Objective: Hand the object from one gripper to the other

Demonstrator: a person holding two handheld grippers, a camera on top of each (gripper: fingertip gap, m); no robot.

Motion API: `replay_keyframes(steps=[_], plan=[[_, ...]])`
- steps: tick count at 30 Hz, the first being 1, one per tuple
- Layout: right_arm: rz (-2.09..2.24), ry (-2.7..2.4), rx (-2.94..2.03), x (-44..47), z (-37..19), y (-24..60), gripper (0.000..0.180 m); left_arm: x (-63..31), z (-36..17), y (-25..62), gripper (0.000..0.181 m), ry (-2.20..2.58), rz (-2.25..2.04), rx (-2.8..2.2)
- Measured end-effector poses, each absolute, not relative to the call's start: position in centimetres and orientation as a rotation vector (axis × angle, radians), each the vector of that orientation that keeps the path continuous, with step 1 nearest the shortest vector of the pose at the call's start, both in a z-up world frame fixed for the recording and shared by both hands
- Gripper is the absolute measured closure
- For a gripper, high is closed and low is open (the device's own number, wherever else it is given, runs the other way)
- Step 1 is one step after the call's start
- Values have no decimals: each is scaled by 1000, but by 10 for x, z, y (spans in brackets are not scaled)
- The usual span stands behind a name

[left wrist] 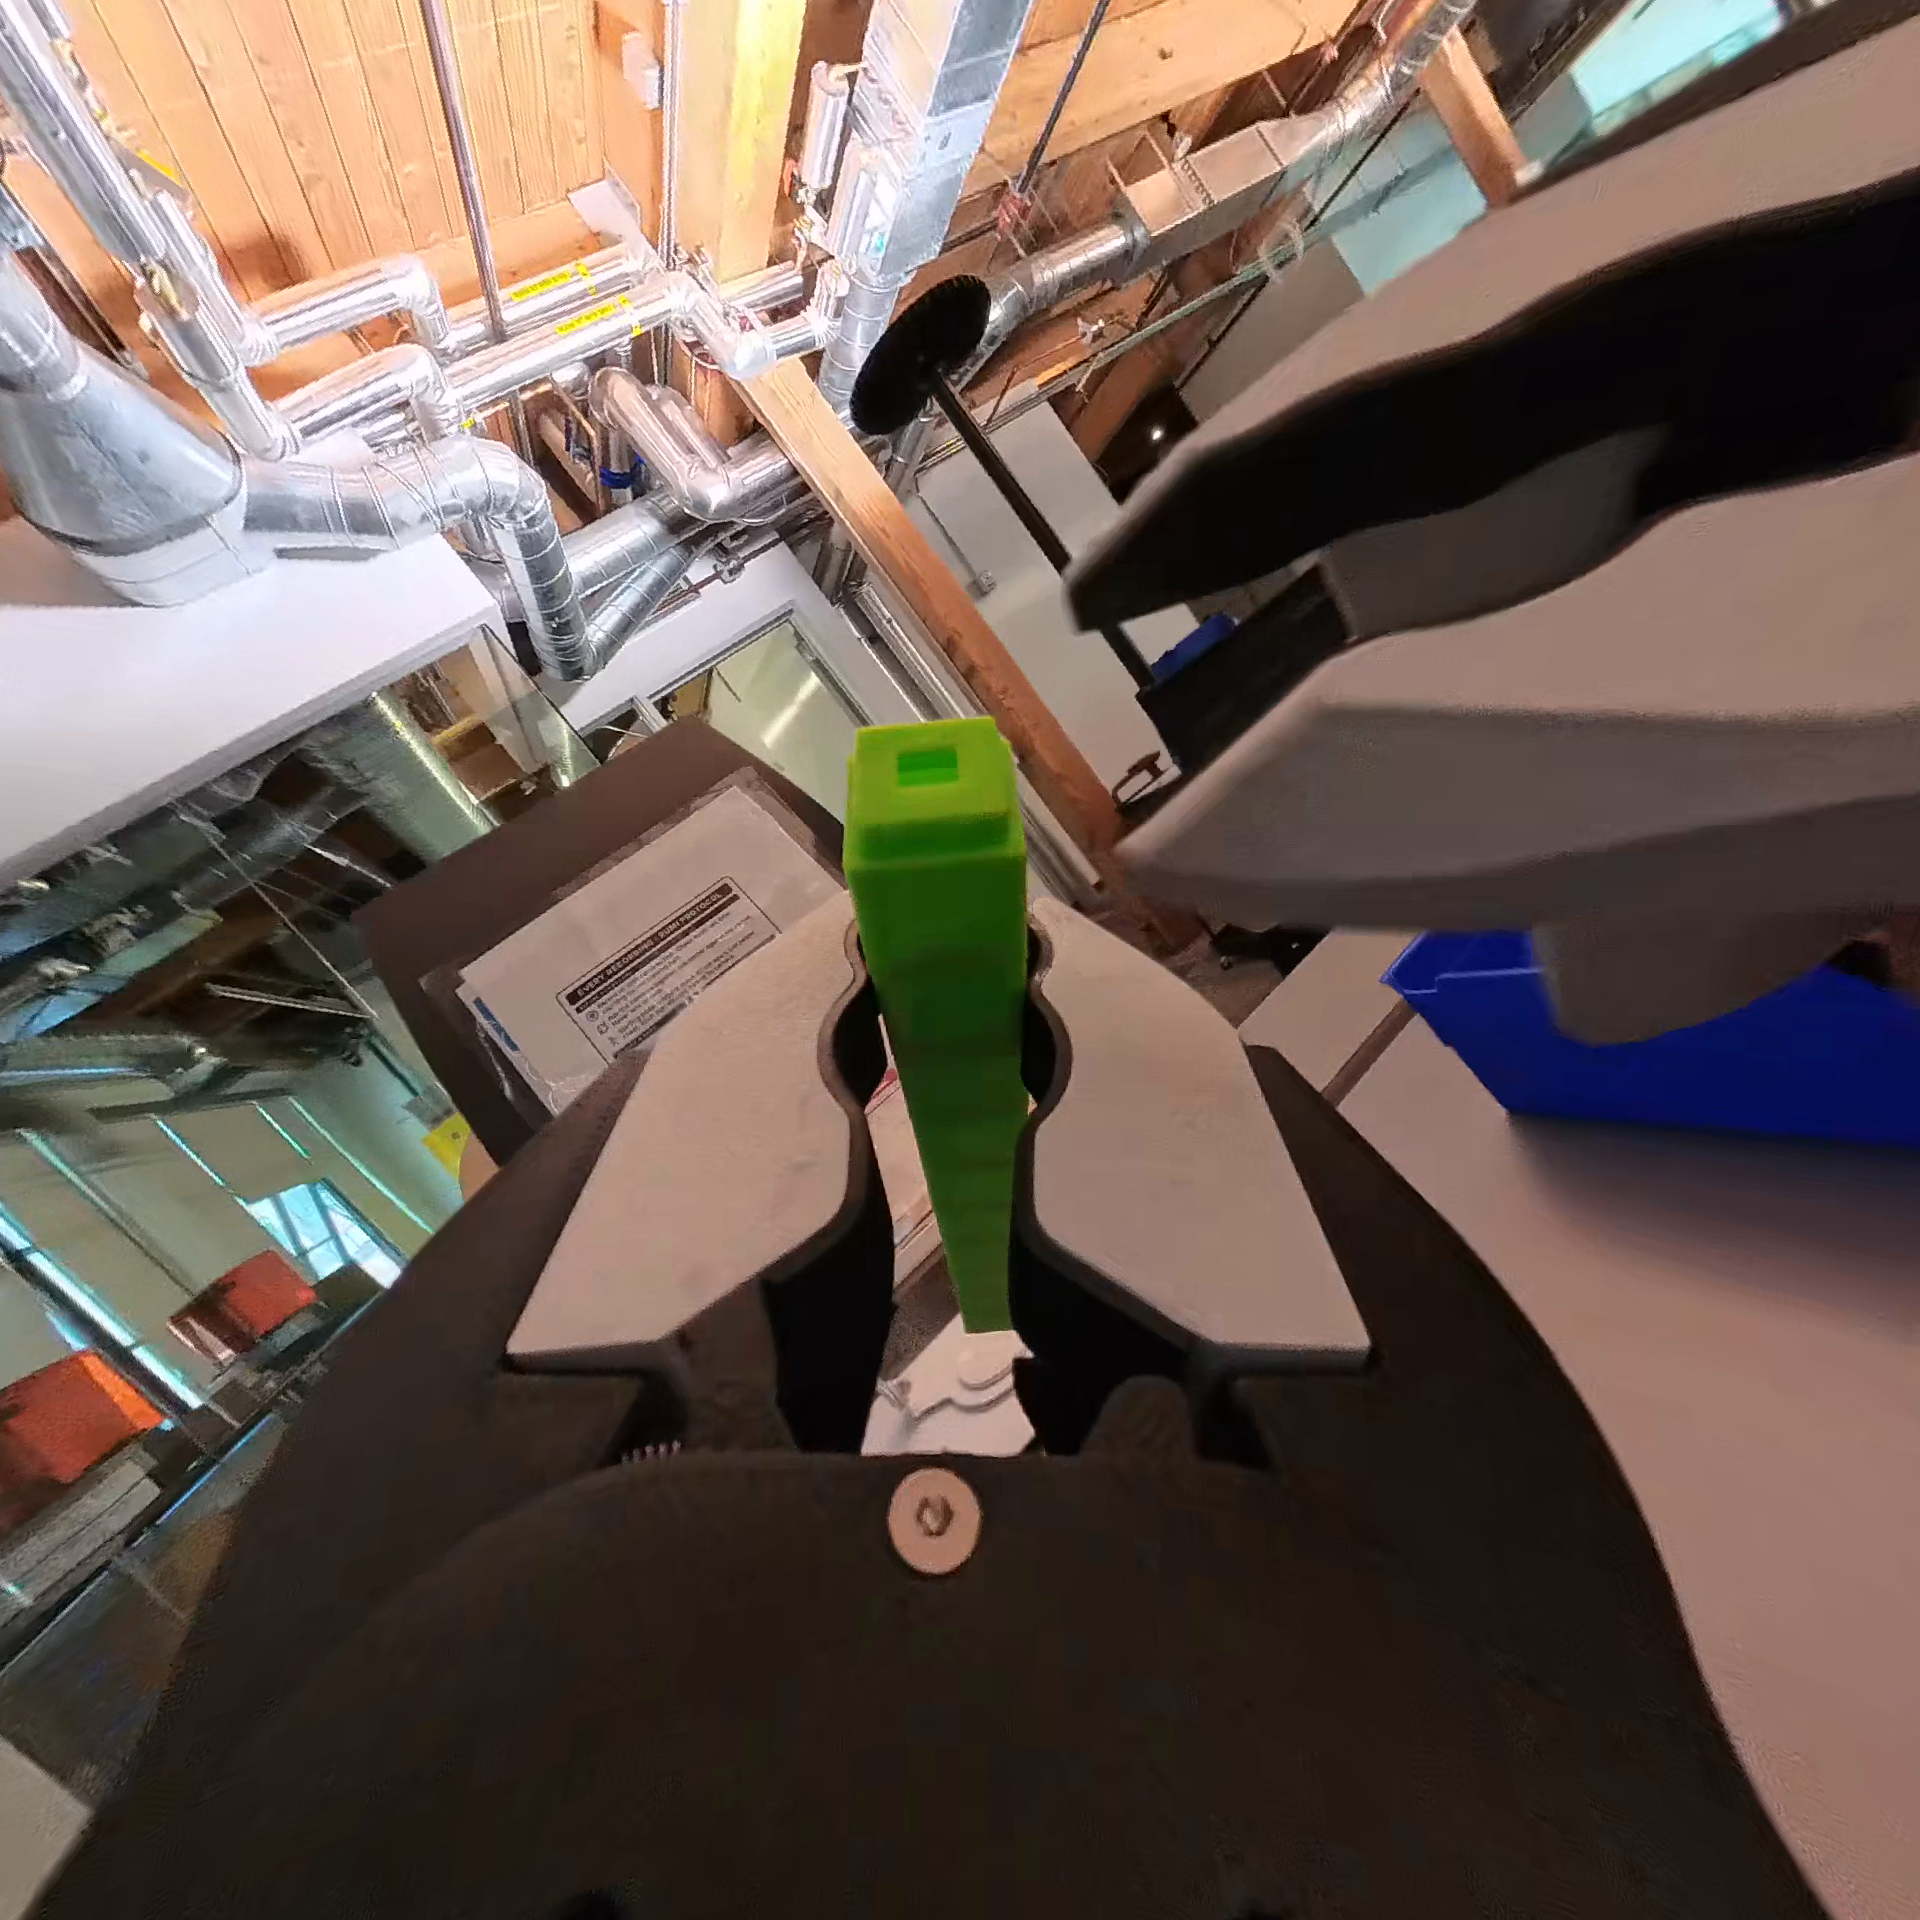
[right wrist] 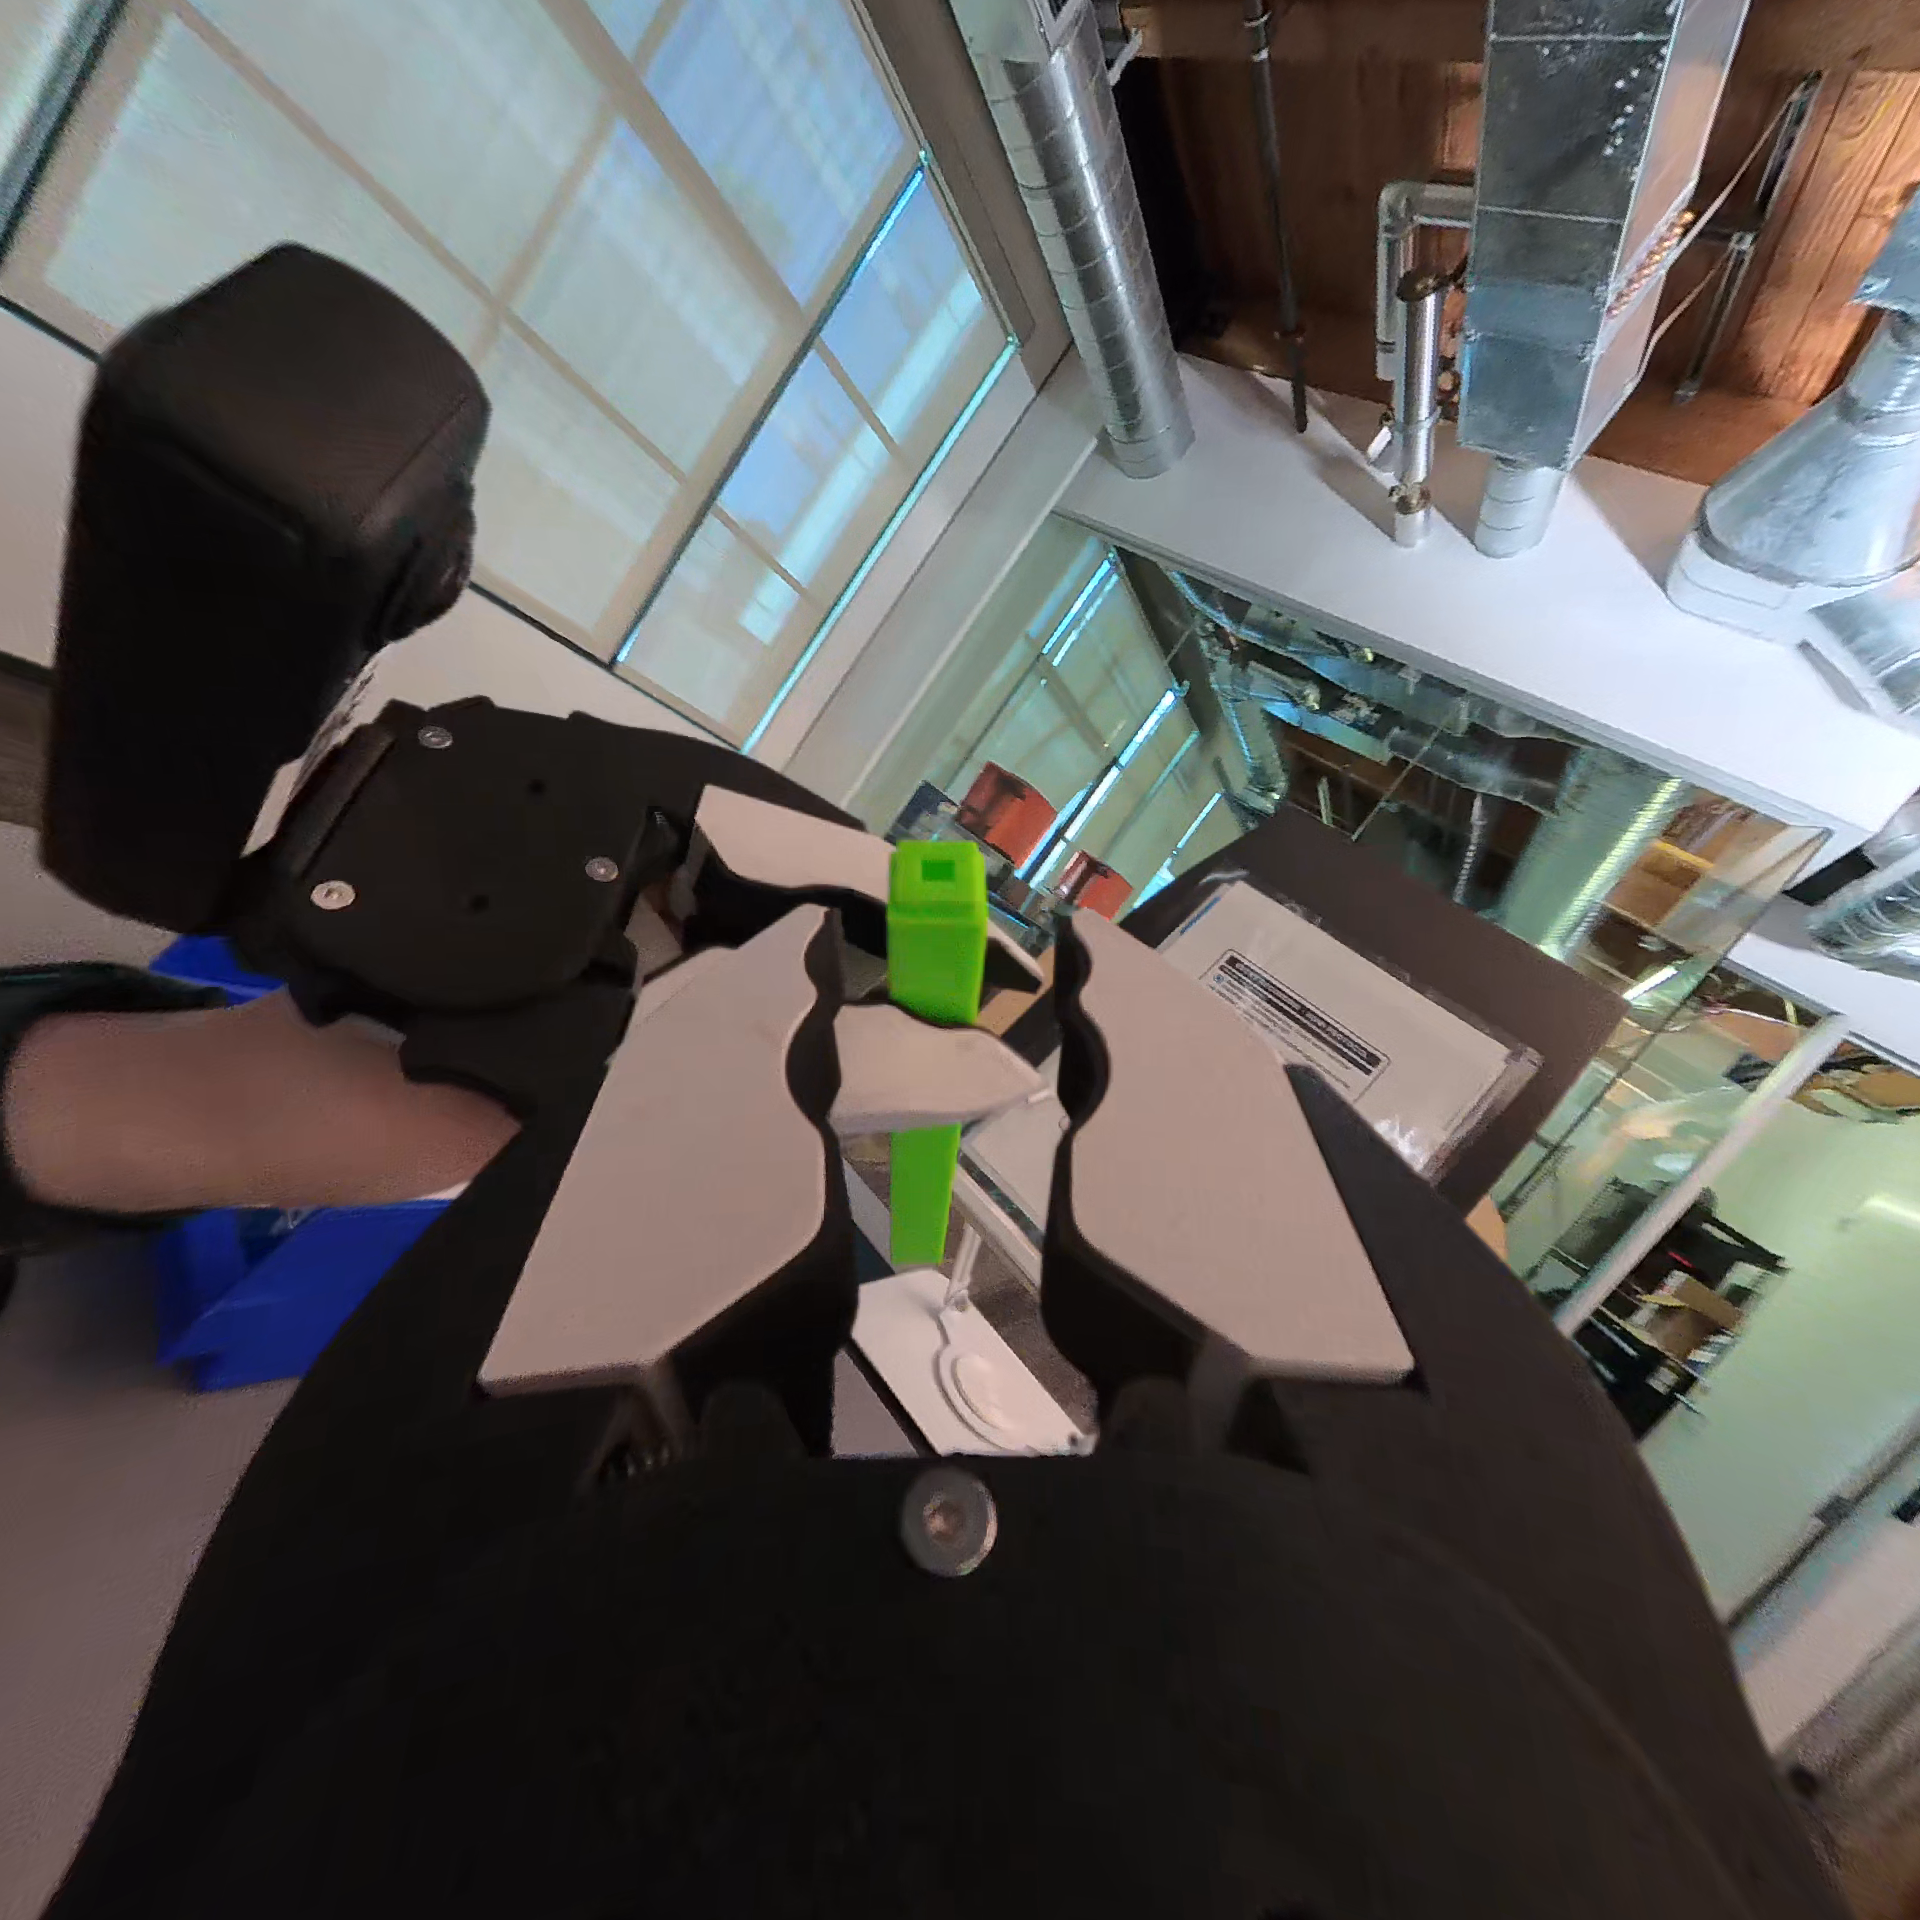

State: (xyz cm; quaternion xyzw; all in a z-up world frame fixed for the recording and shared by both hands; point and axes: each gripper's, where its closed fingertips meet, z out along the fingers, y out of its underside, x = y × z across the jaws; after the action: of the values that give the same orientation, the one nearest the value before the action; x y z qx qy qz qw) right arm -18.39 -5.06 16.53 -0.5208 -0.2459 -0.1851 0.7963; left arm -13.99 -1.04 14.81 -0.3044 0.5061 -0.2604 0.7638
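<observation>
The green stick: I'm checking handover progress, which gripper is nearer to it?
Left. The left gripper is shut on the green stick; the right gripper is open, its fingers on either side, not touching.

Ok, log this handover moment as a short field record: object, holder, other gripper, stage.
object: green bar, long and square in section
holder: left gripper, shut on the bar's middle, top end sticking out
other gripper: right gripper, open, fingers either side of the bar, not touching it
stage: not yet passed over
backdrop: blue bin on the table
</observation>
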Motion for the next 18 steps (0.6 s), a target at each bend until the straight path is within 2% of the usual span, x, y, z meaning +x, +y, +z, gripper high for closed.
replay_keyframes(steps=[3,10,14,16,18], plan=[[-443,-537,-1170,-183,154,-40,140,-134,143,-20,160,1119,-554,-652],[-464,-508,-1165,-174,155,-40,158,-128,136,-26,159,1154,-555,-646],[-461,-514,-1178,-173,154,-40,158,-126,133,-28,159,1158,-582,-659],[-462,-499,-1188,-167,156,-40,158,-123,129,-26,146,1168,-561,-691],[-467,-472,-1218,-151,159,-40,158,-117,123,-24,110,1212,-580,-745]])
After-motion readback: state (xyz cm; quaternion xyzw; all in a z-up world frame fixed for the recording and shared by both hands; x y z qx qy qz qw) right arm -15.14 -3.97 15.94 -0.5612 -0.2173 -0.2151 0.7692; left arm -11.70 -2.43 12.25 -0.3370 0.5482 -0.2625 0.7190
